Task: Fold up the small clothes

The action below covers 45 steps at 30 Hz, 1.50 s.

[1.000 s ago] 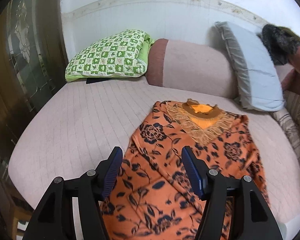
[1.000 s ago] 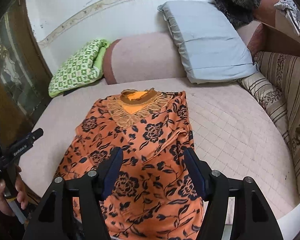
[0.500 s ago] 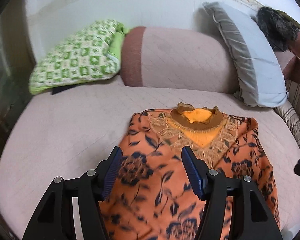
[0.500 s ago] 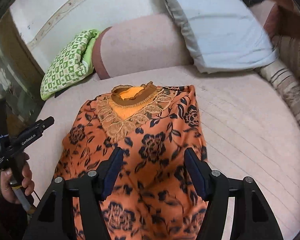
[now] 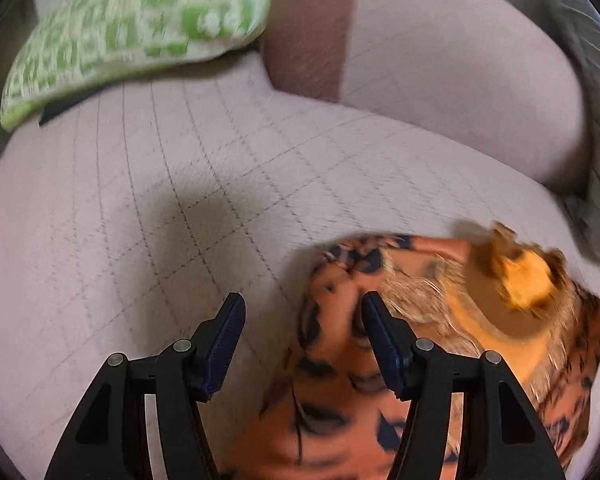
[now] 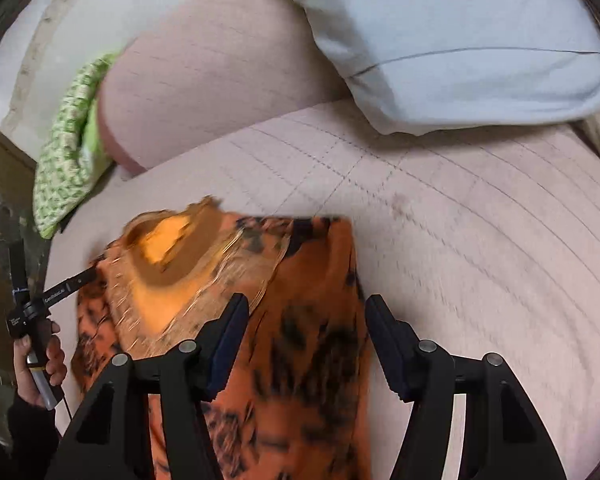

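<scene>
I am at the start of the fold: both tools are over the shoulders of the orange top (image 6: 308,344), which lies flat, neck away from me, on the quilted pink bed (image 5: 148,184). My left gripper (image 5: 302,340) is spread, empty, straddling the top's left shoulder edge. My right gripper (image 6: 306,340) is also spread with nothing pinched; its jaws have just been closing a little over the right shoulder edge. Next, I judge, each must drop onto its corner and pinch only the upper layer. The cloth looks thin and slippery, printed with dark flowers, with a lace yoke (image 6: 220,276) and a brown collar (image 5: 508,320). The pictures are blurred.
</scene>
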Available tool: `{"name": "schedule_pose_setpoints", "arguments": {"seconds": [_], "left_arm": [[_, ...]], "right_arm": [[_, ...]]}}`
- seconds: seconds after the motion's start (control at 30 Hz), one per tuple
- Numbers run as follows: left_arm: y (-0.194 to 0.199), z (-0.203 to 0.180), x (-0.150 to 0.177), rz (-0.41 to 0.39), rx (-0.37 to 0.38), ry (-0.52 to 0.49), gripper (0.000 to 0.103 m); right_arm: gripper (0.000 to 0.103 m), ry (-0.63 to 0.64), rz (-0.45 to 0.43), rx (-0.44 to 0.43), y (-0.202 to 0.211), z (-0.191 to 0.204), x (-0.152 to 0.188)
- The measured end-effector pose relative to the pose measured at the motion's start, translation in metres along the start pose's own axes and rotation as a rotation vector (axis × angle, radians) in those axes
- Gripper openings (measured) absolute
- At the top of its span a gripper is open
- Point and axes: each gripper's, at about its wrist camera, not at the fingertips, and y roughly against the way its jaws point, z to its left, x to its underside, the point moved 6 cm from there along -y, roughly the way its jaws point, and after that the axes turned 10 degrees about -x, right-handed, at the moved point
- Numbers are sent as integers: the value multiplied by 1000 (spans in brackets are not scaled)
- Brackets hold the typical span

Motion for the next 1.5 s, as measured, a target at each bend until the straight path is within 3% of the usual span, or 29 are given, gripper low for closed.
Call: {"name": "schedule_pose_setpoints", "arguments": {"seconds": [0.07,0.1,0.13,0.17,0.2,0.23,0.33,0.43,0.53,0.7,0.77,0.83,0.97,1.07,1.17,1.27,1.33,1.4,1.5], "left_arm": [[-12,-1,-3,7,6,-9,55],[-20,-1,-8,12,17,-4,47],[-23,-2,-8,10,22,3,42],[-25,-3,-12,1,42,6,22],[-27,-6,-13,6,94,5,11],[-27,-6,-11,10,101,13,10],[-17,1,-15,-25,120,31,9],[6,21,-13,-62,207,114,9],[55,39,0,-168,296,155,9],[142,74,60,-312,370,149,9],[165,94,98,-340,404,166,9],[176,121,138,-344,388,169,9],[169,148,225,-271,335,172,9],[134,161,274,-136,311,216,10],[104,170,300,-38,264,260,13],[121,177,303,-58,306,296,21],[141,179,314,-69,303,283,29],[151,184,319,-66,310,286,29],[165,204,333,-37,348,366,38]], "right_arm": [[54,0,9,46,-15,-6,-13],[49,4,14,63,-21,-9,-18],[32,11,26,83,-28,-11,-21],[21,11,52,103,-37,-14,-23],[9,9,82,115,-44,-18,-22],[8,6,99,124,-48,-20,-21],[8,-3,67,111,-35,-21,-21],[8,-13,-6,52,1,-13,-17],[8,20,-79,-4,44,0,-2],[8,125,-185,-71,125,22,54],[8,133,-226,-107,157,22,88],[8,125,-224,-139,176,21,125],[8,131,-194,-137,194,15,215],[8,76,-122,-115,171,2,274],[9,51,-49,-21,140,-12,308],[11,30,-18,38,143,-11,323],[23,46,-31,56,155,-6,326],[33,31,-41,48,171,-6,335],[46,-15,-70,-15,197,-10,352]]}}
